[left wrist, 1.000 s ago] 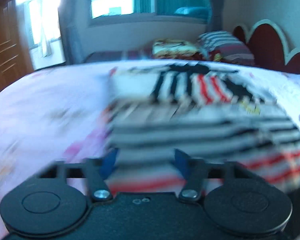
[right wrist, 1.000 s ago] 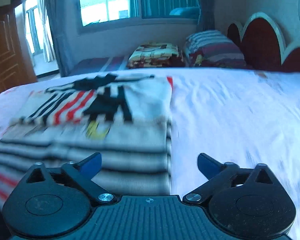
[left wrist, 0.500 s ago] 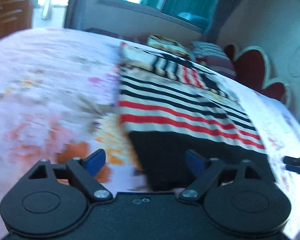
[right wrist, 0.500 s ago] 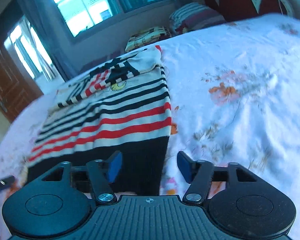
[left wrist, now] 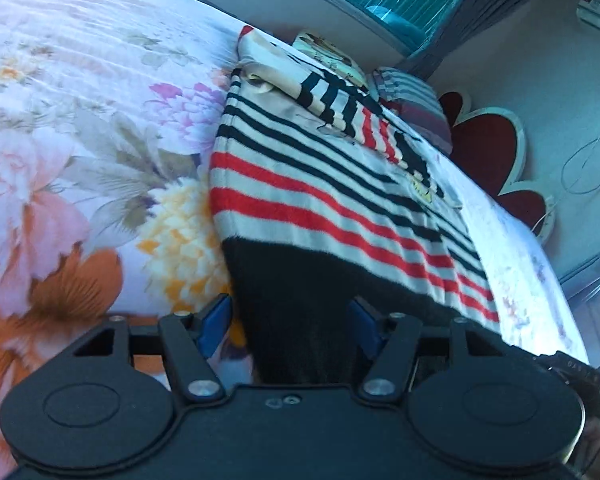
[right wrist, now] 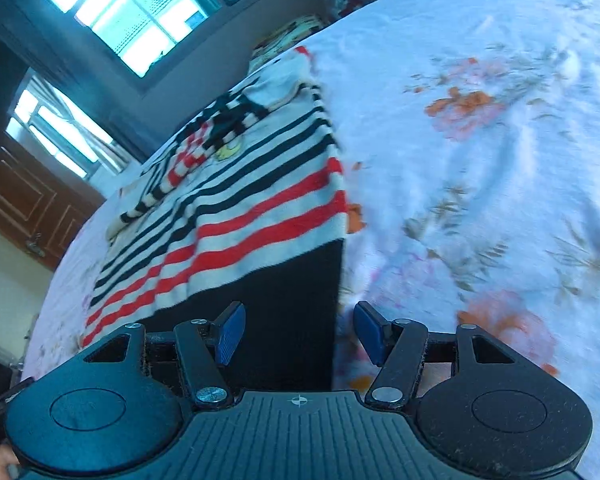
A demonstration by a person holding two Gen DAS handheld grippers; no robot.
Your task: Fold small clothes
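Note:
A small sweater with white, black and red stripes (left wrist: 320,184) lies flat on the bed, its black hem band nearest me and its upper part folded over at the far end. My left gripper (left wrist: 290,326) sits low at the hem's left corner. Its jaws are closing, with black cloth lying between the blue pads (left wrist: 216,322) but not pinched. My right gripper (right wrist: 300,332) is at the hem's right corner of the sweater (right wrist: 252,200). It is open, and the hem's edge lies between its pads (right wrist: 230,330).
The floral bedsheet (left wrist: 80,152) spreads on both sides of the sweater. Pillows (left wrist: 412,100) and a red headboard (left wrist: 488,148) lie beyond it. In the right wrist view I see a window (right wrist: 132,12) and a wooden door (right wrist: 24,204).
Both grippers have drawn back from the far part of the sweater to its black hem, sinking and rolling. The right jaws are narrower than a second ago.

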